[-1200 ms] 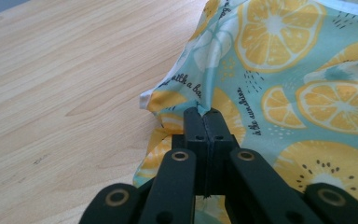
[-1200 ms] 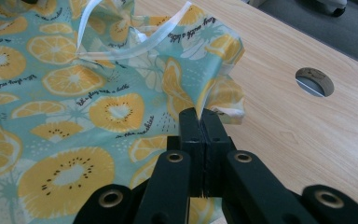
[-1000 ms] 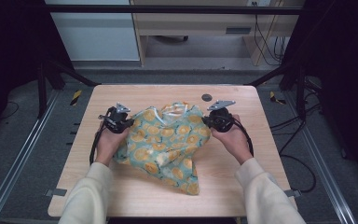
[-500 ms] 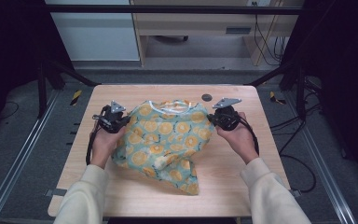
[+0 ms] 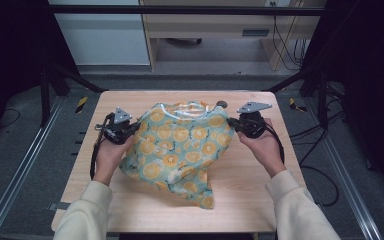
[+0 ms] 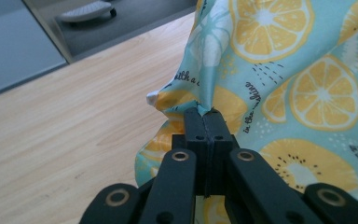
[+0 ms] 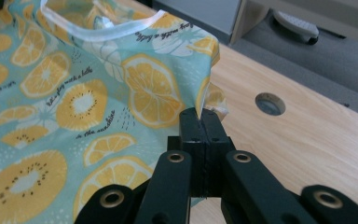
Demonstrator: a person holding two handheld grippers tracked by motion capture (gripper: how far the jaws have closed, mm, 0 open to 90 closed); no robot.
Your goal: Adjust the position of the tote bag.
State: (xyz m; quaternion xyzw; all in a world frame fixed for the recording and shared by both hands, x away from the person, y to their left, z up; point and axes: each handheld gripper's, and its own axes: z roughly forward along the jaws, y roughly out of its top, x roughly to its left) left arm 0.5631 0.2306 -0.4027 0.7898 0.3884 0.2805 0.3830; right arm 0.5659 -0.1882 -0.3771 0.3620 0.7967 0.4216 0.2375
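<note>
Wooden desk [image 5: 130,200], citrus-print garment [image 5: 180,145] held up by both corners.
Left gripper [image 6: 204,122] and right gripper [image 7: 199,122] – jaws clamped on fabric – spreading underway, nothing folded yet.

wooden table [image 5: 260,200] | fruit-print cloth [image 5: 180,150] lower end resting on it

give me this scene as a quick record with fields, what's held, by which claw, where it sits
item: fruit-print garment, teal with orange and kiwi slices, white-trimmed neckline at the far side
left claw: shut on the garment's edge
right claw: shut on the garment's opposite edge
garment state: spread between the claws, lower part draped on the table
surface: wooden table
other: a round hole in the tabletop, beside the right claw
</note>
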